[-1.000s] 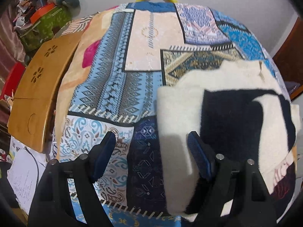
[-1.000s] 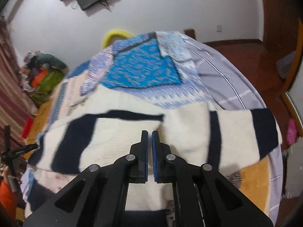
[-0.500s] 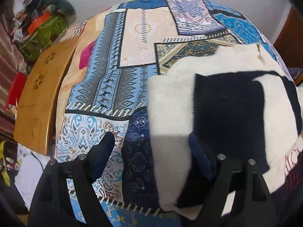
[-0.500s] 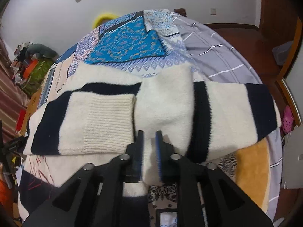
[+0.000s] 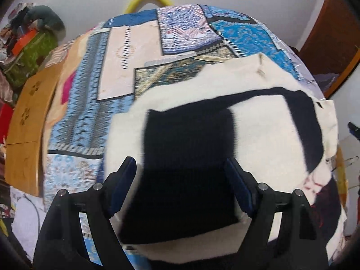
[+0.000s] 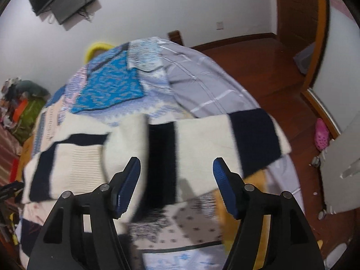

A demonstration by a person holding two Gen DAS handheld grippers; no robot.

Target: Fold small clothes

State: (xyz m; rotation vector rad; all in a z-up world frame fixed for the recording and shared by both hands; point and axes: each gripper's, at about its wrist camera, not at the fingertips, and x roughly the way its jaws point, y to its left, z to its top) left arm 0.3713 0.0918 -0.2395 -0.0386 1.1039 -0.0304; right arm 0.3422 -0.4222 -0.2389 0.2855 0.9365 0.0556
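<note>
**A:** Left wrist view first: your left claw stands wide open over the black panel of the sweater, holding nothing. The sweater lies partly folded on the patchwork bedspread, one sleeve already laid across the body.

**B:** And the right side?

**A:** Your right claw has just been opening; its pads now stand apart above the other sleeve, with nothing pinched between them. That sleeve stretches toward the edge of the bed, out over the striped grey sheet.

**B:** So what should you watch for?

**A:** If you grab only the top layer of knit, I'd expect the fold underneath to drag open. The wool looks thick and fuzzy, so a shallow pinch may slip. Pull that far sleeve carelessly and it could slide off the bed's edge. Both views are blurred, so I cannot tell whether either claw touches the fabric.
</note>
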